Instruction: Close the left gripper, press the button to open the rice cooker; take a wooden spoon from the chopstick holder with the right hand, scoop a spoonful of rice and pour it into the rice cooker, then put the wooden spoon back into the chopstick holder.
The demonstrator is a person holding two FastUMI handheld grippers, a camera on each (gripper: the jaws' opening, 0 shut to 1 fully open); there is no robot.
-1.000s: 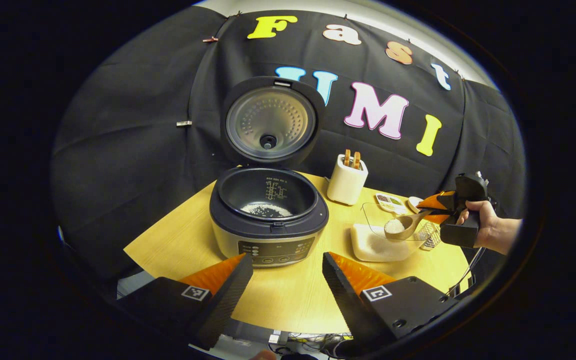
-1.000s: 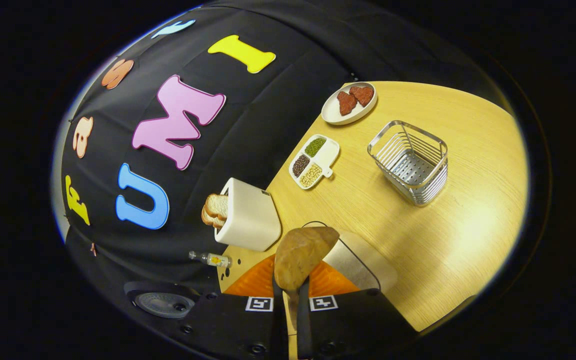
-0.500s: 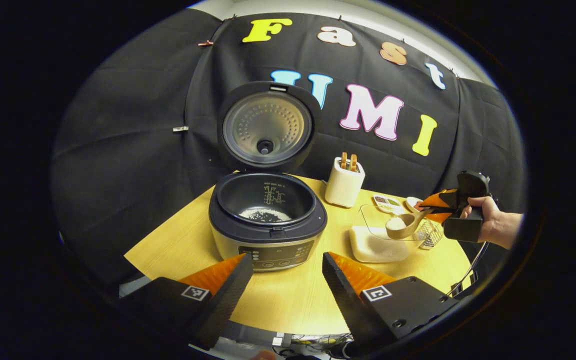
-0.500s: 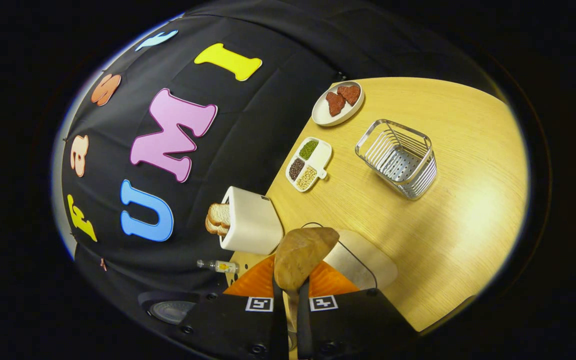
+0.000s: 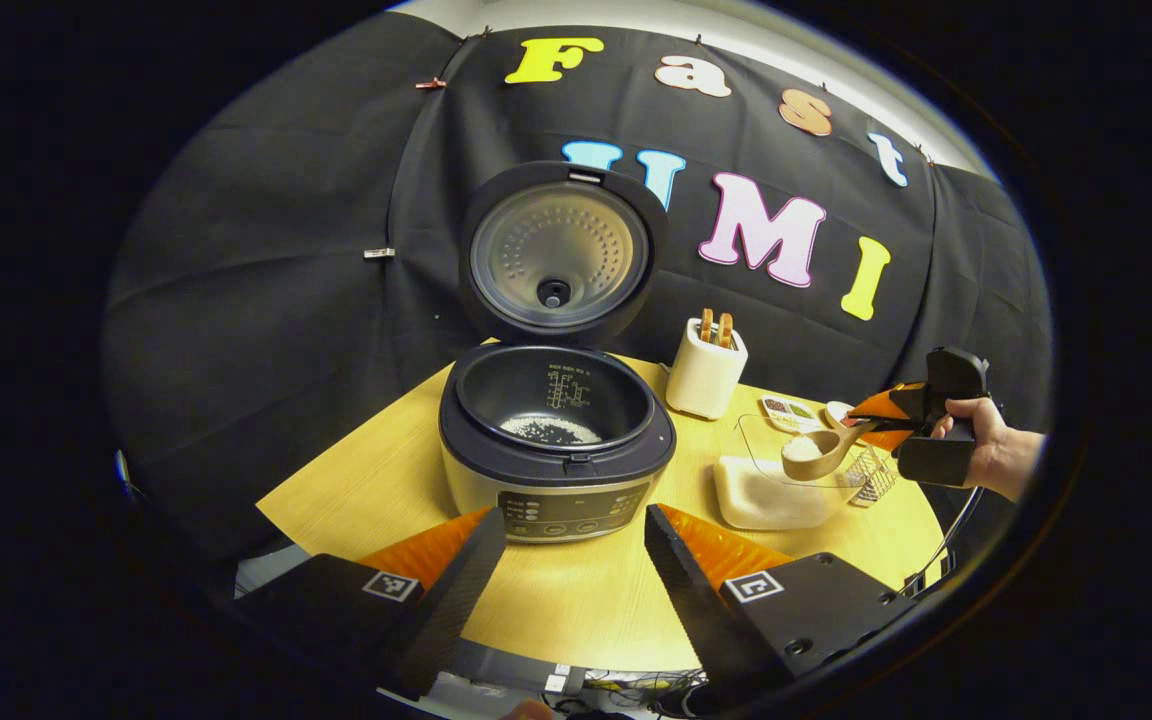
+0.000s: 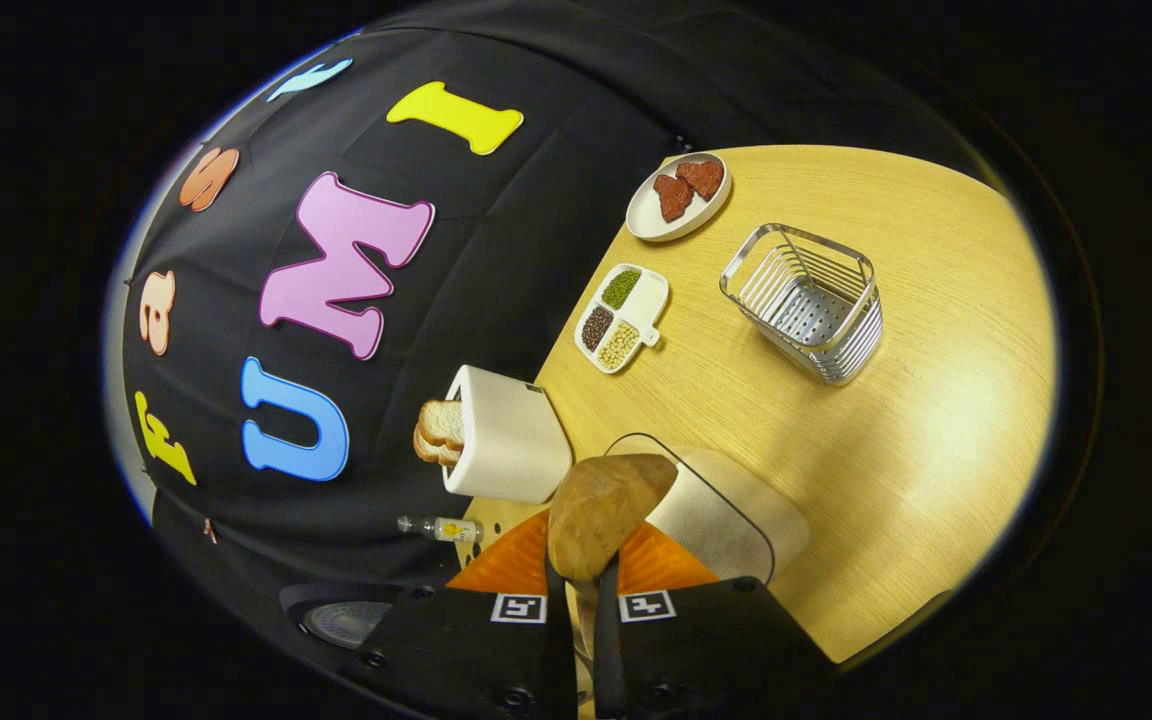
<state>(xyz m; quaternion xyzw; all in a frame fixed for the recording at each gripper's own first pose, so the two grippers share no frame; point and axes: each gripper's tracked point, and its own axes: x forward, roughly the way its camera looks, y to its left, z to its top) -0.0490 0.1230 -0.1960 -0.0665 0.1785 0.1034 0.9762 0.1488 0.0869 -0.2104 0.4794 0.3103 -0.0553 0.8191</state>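
Note:
The rice cooker [image 5: 556, 470] stands open on the table with its lid [image 5: 558, 250] upright, and a little rice [image 5: 548, 430] lies in its pot. My left gripper [image 5: 576, 560] hovers open in front of the cooker, holding nothing. At the far right a hand [image 5: 986, 455] holds my right gripper [image 5: 871, 420], shut on the handle of a wooden spoon [image 5: 816, 452] loaded with rice. The spoon hangs above the clear rice box [image 5: 771, 495]. In the right gripper view the spoon's bowl [image 6: 596, 515] sticks out past my right gripper [image 6: 576, 600], over the rice box [image 6: 726, 515]. The wire chopstick holder [image 6: 806, 300] stands apart.
A white toaster [image 6: 501, 435] with bread sits by the wall, close to the rice box. Beyond it lie a small tray of beans [image 6: 621, 318] and a plate [image 6: 678, 185] with red pieces. A small bottle [image 6: 441, 528] lies near the toaster. The table's edge runs close beyond the chopstick holder.
The right gripper keeps its hold on the loaded spoon and has drifted only slightly above the rice box. The left gripper has shifted a little and stays open.

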